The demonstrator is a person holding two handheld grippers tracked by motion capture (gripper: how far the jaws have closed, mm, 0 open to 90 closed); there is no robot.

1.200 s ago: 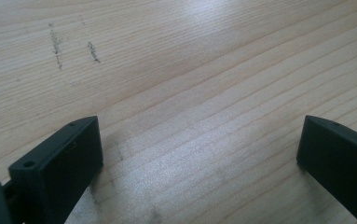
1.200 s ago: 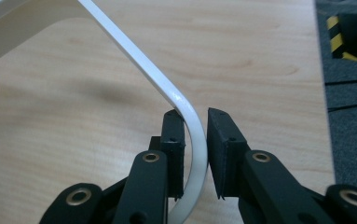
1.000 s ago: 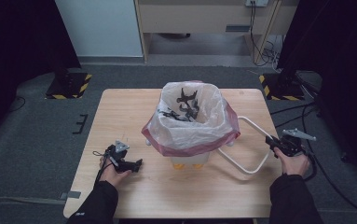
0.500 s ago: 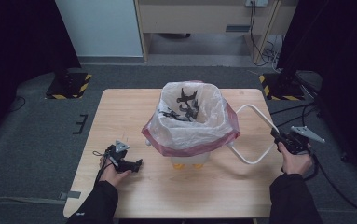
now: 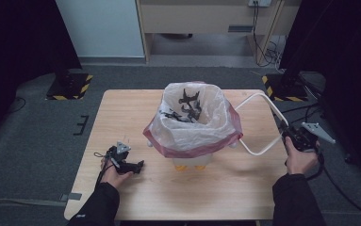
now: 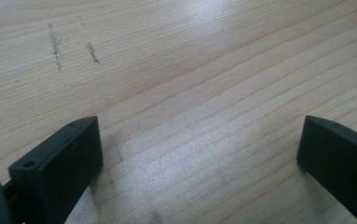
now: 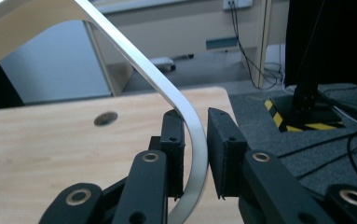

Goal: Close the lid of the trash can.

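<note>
The white handle (image 5: pixel 263 123) of the bin (image 5: pixel 192 162) arcs out from the bin's right side toward the table's right edge, and your right gripper (image 5: pixel 289 136) has its jaws closed on it there; in the right gripper view the curved white band (image 7: pixel 185 121) runs between the two black pads, pressed from both sides. Your right hand (image 5: pixel 300 160) sits at the table's right edge, with grey floor (image 5: pixel 36 141) beyond it. Your left gripper (image 5: pixel 133 167) rests low near the front left corner, jaws wide apart over bare wood (image 6: pixel 190 116), well apart from the bin. Open tabletop lies left of the bin and along the near edge.

The bin stands mid-table, lined with a clear bag (image 5: pixel 192 134) whose pink rim folds over the outside. Dark, tangled pieces (image 5: pixel 187 106) lie inside; you cannot tell what they are.

The wooden table (image 5: pixel 121 108) stands on grey carpet, with a light cabinet (image 5: pixel 201 19) and trailing cables (image 5: pixel 263 37) behind.
</note>
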